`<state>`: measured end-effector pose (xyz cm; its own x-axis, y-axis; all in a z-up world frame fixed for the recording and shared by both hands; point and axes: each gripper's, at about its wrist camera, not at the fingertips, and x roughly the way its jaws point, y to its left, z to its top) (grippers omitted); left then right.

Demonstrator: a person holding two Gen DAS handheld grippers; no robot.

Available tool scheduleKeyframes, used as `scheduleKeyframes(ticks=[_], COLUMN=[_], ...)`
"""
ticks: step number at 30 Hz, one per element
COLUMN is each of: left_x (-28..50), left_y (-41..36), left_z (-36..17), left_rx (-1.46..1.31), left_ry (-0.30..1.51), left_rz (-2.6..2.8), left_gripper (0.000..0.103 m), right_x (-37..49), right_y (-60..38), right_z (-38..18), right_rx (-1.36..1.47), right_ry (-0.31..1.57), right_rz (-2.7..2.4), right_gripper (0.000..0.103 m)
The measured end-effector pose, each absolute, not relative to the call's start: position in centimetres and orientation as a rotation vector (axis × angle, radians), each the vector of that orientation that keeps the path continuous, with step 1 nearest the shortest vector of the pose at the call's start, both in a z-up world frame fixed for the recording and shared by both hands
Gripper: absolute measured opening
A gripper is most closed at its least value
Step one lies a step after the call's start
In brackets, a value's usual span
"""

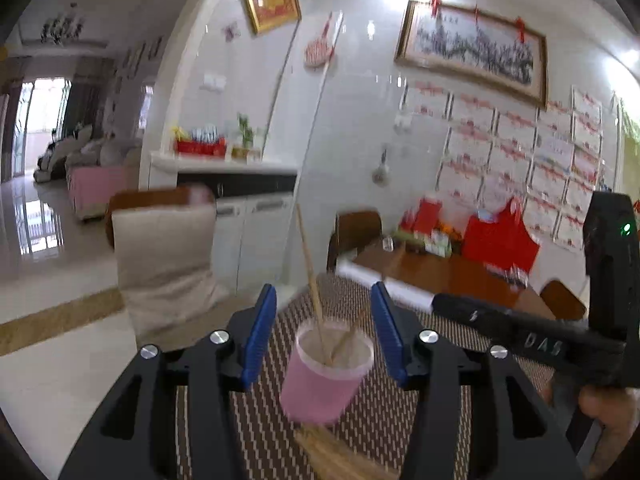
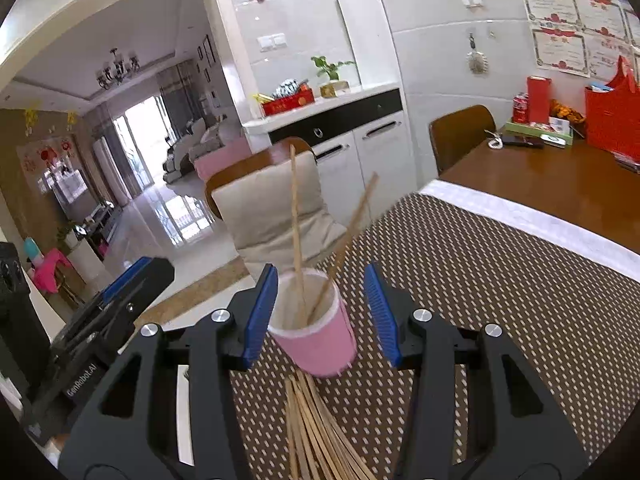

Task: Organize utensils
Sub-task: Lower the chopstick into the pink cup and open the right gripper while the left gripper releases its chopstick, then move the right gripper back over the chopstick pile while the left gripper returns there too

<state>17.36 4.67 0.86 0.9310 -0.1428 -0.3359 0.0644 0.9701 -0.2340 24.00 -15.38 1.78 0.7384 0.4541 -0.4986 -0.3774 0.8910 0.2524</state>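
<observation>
The left gripper [image 1: 323, 334] has its jaws spread wide, with nothing between the blue pads [image 1: 259, 336]. The right gripper [image 2: 320, 312] likewise has its jaws spread and holds nothing; its left pad [image 2: 262, 314] sits just beside the rim of the pink cup [image 2: 320, 344], and contact cannot be confirmed.

The pink cup stands upright on the woven placemat [image 2: 500, 280], near the mat's left edge, which lies close to the table's left edge. Two wooden chopsticks [image 2: 296, 224] stand in the cup: one nearly vertical, the other leaning right. In the left wrist view the cup [image 1: 324, 376] appears between the spread jaws, with the chopsticks [image 1: 310, 268] rising out of it.

A loose bundle of chopsticks [image 2: 312, 428] lies flat on the placemat, fanned out on the near side of the cup, its tips touching or almost touching the cup's base.

The wooden table [image 2: 560, 176] extends beyond the placemat's far edge. A cushioned chair [image 2: 268, 208] stands off the table's left side.
</observation>
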Motion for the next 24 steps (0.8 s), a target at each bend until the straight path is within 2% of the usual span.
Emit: scheduleKeyframes(ticks=[11,17,24], left_x=[17.0,17.2,17.8], left_y=[3.5,1.8,0.9], left_z=[-9.0,-12.9,-14.3], left_rx=[-0.254,-0.234,-0.186], left_ry=[0.914,1.071,1.109], left_rz=[-0.188,-0.204,-0.16], left_gripper=[0.049,0.049,0.049], right_x=[20.3,19.0,18.7], right_y=[-17.7,-18.4,-19.0], right_z=[-7.1,-10.6,-12.3], right_rx=[-0.004,-0.04,-0.022], right_ry=[0.861,0.955,0.989], right_rz=[0.388,0.387,0.4], right_gripper=[0.047,0.047,0.047])
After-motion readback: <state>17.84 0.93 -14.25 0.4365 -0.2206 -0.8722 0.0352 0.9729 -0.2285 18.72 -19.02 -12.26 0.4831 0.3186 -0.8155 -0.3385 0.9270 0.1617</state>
